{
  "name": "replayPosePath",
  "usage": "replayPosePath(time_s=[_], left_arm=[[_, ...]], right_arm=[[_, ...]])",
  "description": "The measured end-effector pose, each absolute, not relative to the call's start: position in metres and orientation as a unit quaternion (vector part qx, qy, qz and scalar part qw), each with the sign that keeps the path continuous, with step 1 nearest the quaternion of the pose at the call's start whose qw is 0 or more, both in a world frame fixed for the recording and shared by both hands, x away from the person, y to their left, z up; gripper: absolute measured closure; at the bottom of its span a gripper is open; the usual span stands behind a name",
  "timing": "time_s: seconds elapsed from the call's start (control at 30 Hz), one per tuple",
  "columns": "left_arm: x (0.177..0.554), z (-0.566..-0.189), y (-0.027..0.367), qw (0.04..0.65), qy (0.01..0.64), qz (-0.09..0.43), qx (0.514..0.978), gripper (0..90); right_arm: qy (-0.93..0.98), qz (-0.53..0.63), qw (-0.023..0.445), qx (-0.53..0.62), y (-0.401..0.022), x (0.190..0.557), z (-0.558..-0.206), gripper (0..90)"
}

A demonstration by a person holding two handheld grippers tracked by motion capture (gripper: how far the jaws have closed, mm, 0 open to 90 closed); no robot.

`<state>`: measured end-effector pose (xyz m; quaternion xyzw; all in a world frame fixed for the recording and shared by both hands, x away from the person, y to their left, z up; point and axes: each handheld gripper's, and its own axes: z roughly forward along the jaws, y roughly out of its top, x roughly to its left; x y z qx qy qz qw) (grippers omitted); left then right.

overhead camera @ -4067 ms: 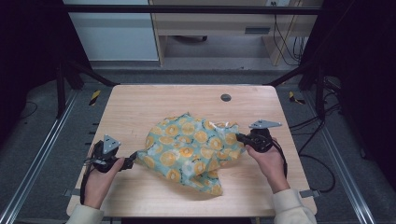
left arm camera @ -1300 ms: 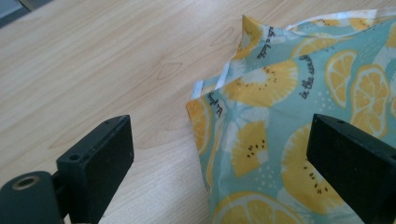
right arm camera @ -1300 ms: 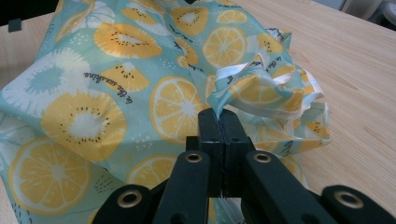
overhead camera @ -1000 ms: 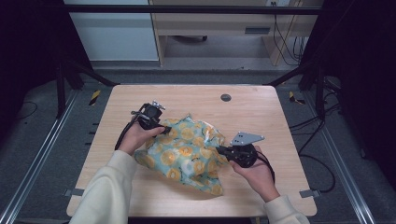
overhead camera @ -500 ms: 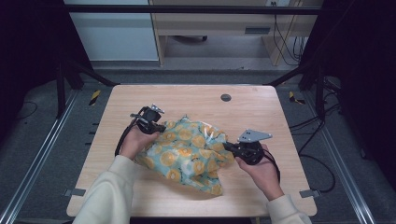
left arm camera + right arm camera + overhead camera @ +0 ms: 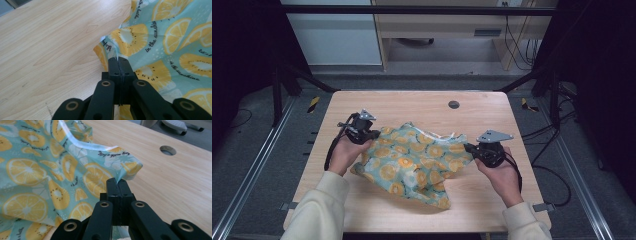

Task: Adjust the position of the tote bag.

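1. High view: I have the lemon-print cloth [image 6: 414, 162] lying mid-table [image 6: 412, 102], held at two edges. Since a second ago my left gripper [image 6: 371, 134] has closed its jaws on the cloth's far left edge, and the right gripper [image 6: 468, 148] has drawn the right edge outward, so the fabric lies wider. The jaw tips are too small here to judge

2. Left gripper view: the left gripper [image 6: 117, 60] has its jaws pressed together on a fold of cloth [image 6: 160, 45]. Printed lettering reads here, which the high view loses. The pinched edge is hidden between the pads

3. Right gripper view: the right gripper [image 6: 117, 181] is clamped on a folded corner of cloth [image 6: 50, 170], with a white hem strip [image 6: 82, 145] and a round table hole [image 6: 168, 150] beyond
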<state>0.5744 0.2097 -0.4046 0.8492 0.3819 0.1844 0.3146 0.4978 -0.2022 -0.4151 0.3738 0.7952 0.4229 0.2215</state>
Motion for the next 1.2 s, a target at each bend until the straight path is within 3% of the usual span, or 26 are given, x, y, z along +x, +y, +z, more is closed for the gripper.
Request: replayPosePath(time_s=[0.67, 1.2], left_arm=[[0.533, -0.365, 0.234, 0.385, 0.365, 0.265, 0.805, 90.0], [0.507, -0.365, 0.244, 0.403, 0.355, 0.28, 0.796, 90.0]], right_arm=[[0.778, 0.459, 0.238, 0.356, -0.202, 0.5, -0.369, 90.0], [0.766, 0.489, 0.233, 0.347, -0.199, 0.488, -0.362, 90.0]])
